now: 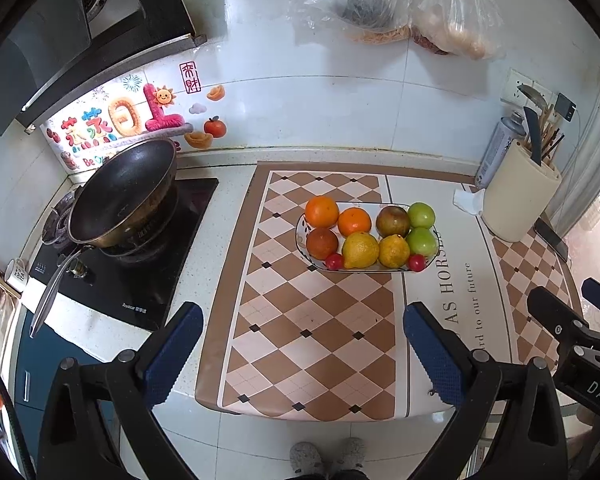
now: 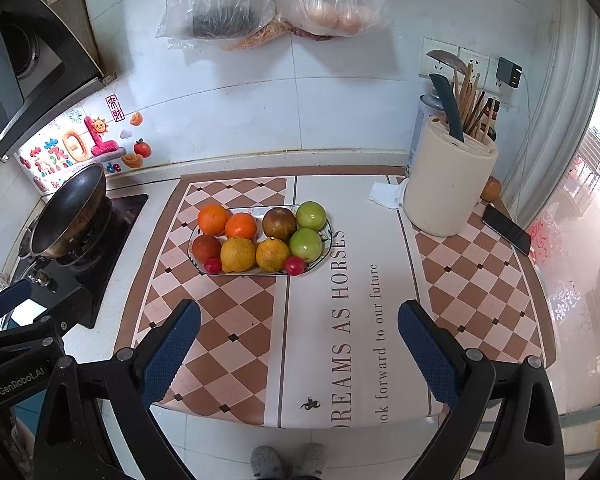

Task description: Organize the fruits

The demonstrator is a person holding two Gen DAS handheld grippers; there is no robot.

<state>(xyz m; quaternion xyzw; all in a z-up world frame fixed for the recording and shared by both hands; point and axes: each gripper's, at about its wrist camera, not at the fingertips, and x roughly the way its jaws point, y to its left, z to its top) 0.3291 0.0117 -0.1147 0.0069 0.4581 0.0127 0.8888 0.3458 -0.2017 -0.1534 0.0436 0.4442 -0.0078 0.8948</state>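
Hovering wide and empty, both tools (image 1: pixel 302 350) (image 2: pixel 298 346) risked knocking crowded fruit (image 2: pixel 260 240) off the shallow plate (image 2: pixel 327 240).

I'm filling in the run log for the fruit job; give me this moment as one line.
stage: fruits all on plate | left gripper: open, empty | right gripper: open, empty | both above mat, short of plate
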